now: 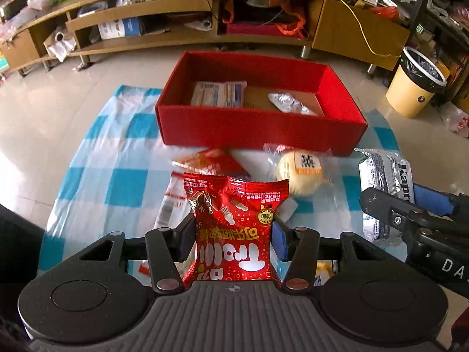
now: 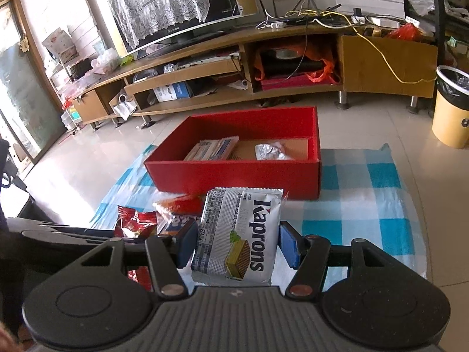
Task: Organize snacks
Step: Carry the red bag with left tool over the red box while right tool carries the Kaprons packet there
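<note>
My left gripper [image 1: 233, 236] is shut on a red candy packet [image 1: 234, 228] and holds it above the checked cloth [image 1: 117, 158]. My right gripper [image 2: 237, 243] is shut on a silver Kaprons wafer packet [image 2: 240, 234], also seen at the right of the left wrist view [image 1: 387, 176]. The open red box [image 1: 258, 129] stands ahead of both and holds a pale flat packet [image 1: 218, 94] and a silver foil packet [image 1: 288, 102]. On the cloth before the box lie an orange packet [image 1: 211, 161] and a round wrapped bun [image 1: 302, 173].
A long wooden TV cabinet [image 2: 234, 67] with cluttered shelves runs across the back. A yellow waste bin [image 2: 451, 108] stands on the tiled floor at the right. Bare cloth [image 2: 366, 190] lies right of the box.
</note>
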A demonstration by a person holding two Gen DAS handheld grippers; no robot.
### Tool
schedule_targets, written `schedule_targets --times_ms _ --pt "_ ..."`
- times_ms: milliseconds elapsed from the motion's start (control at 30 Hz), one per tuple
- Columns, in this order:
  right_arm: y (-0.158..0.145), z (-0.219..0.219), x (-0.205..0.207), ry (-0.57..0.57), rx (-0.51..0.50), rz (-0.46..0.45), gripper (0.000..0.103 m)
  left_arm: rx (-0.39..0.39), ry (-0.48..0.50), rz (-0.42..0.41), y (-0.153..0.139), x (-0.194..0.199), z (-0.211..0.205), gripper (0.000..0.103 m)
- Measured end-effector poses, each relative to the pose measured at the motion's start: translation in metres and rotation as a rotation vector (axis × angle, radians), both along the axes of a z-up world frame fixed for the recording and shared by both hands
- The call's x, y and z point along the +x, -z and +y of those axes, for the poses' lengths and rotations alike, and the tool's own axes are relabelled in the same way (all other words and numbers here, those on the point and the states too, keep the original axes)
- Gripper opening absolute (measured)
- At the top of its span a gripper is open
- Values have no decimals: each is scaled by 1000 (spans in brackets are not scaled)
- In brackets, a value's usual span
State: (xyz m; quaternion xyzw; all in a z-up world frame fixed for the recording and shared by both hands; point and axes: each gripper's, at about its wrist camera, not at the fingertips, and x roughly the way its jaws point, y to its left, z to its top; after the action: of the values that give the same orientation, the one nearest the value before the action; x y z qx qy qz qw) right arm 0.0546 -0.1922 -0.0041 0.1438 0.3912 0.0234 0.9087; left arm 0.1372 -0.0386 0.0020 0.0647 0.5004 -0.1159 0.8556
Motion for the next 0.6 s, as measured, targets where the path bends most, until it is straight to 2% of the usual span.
schedule_targets --times_ms 600 --pt "-1 -22 44 21 -17 -4 56 11 -9 -50 -6 49 -18 60"
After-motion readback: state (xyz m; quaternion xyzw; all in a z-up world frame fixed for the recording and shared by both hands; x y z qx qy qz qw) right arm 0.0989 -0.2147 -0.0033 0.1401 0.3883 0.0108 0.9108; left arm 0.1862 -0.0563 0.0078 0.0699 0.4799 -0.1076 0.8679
